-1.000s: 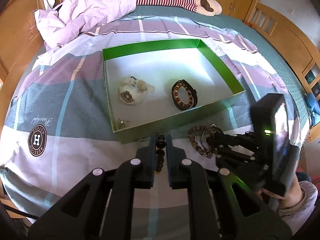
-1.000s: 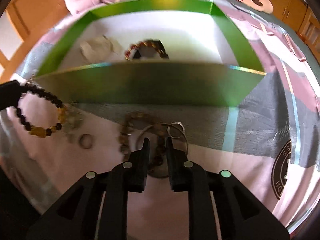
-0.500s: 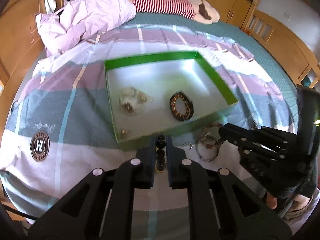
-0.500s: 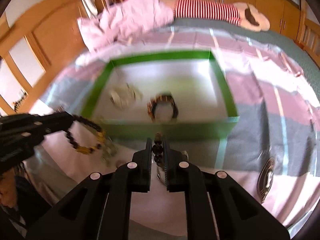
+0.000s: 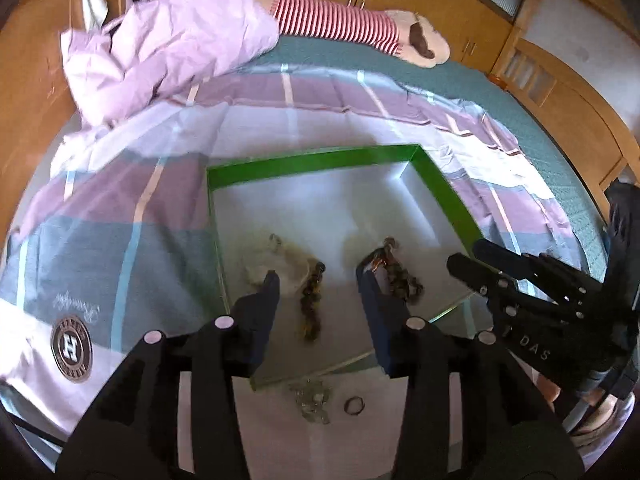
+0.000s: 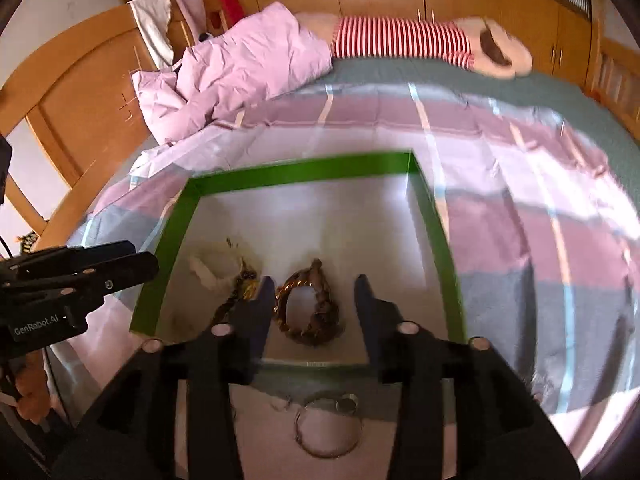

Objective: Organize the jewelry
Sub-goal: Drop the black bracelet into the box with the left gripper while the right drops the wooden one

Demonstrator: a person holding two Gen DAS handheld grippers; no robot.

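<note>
Green-walled box (image 5: 316, 162) holds beaded bracelets (image 6: 310, 308) — both hand-held grippers, left (image 5: 318, 284) and right (image 6: 314, 286), opening, empty.

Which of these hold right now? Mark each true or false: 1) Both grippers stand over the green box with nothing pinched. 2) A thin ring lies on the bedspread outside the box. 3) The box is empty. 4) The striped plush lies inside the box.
1) True. The left gripper and the right gripper are both opening above the green box, nothing pressed between their pads.
2) True. The small ring lies on the bedspread just before the box's near wall.
3) False. Beaded bracelets lie on its white floor.
4) False. The striped plush lies at the far end of the bed.
</note>
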